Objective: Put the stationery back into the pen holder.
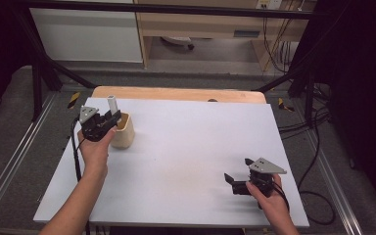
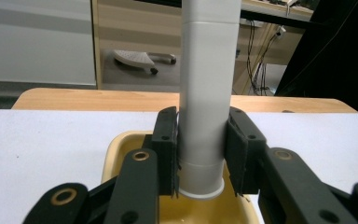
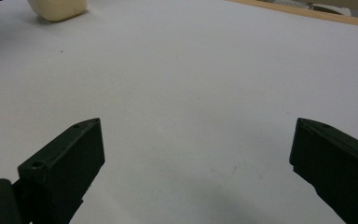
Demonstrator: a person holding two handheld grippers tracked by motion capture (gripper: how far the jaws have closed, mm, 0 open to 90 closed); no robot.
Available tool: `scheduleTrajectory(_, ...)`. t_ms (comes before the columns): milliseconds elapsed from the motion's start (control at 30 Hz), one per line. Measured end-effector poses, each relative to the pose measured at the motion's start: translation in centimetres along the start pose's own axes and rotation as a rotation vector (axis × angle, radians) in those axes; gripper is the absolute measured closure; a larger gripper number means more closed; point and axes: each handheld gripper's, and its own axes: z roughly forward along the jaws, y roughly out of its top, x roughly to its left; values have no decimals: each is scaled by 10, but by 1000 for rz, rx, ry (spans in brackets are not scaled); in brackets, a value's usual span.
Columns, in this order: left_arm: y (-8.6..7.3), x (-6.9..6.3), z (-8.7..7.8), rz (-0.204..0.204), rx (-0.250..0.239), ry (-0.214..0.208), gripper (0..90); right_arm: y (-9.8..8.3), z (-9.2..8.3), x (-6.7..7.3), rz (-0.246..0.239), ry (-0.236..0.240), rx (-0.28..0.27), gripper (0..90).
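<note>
While the left tongs [image 2: 200, 154] clamp the upright white tube [image 2: 209, 93] directly above the cream cup [image 2: 121, 149], the right tongs [image 3: 196, 158] hover wide apart over the table [image 3: 191, 70].

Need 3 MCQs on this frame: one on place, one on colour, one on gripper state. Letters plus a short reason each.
1. Where on the white table is the cup?
A. far left part
B. near right corner
C. dead centre

2. What colour is the tube in the left gripper?
A. red
B. pale grey
C. black

3. How do the right gripper jaws stand?
A. clamped on the cup
B. shut on the tube
C. wide apart over bare table

Key:
1 A: in the high view the cup stands by the left hand, toward the far edge.
2 B: the left gripper view shows a pale grey tube upright between the pads, above the cup.
3 C: the right gripper view shows the jaws spread with nothing between them.
</note>
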Motion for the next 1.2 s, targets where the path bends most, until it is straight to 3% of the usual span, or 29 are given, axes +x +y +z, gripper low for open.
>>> scheduleTrajectory(633, -9, -4, 6, 10, 41, -8, 677, 0, 0, 1, 2, 6, 4, 35)
scheduleTrajectory(767, -9, -5, 7, 27, 27, -54, 668, 0, 1, 1, -1, 8, 6, 34)
scheduleTrajectory(933, -4, -9, 3, 23, -7, 8, 376, 0, 1, 1, -1, 9, 6, 34)
scheduleTrajectory(1200, 10, -18, -9, 64, -30, 13, 145, 0, 0, 0, 0, 8, 2, 33)
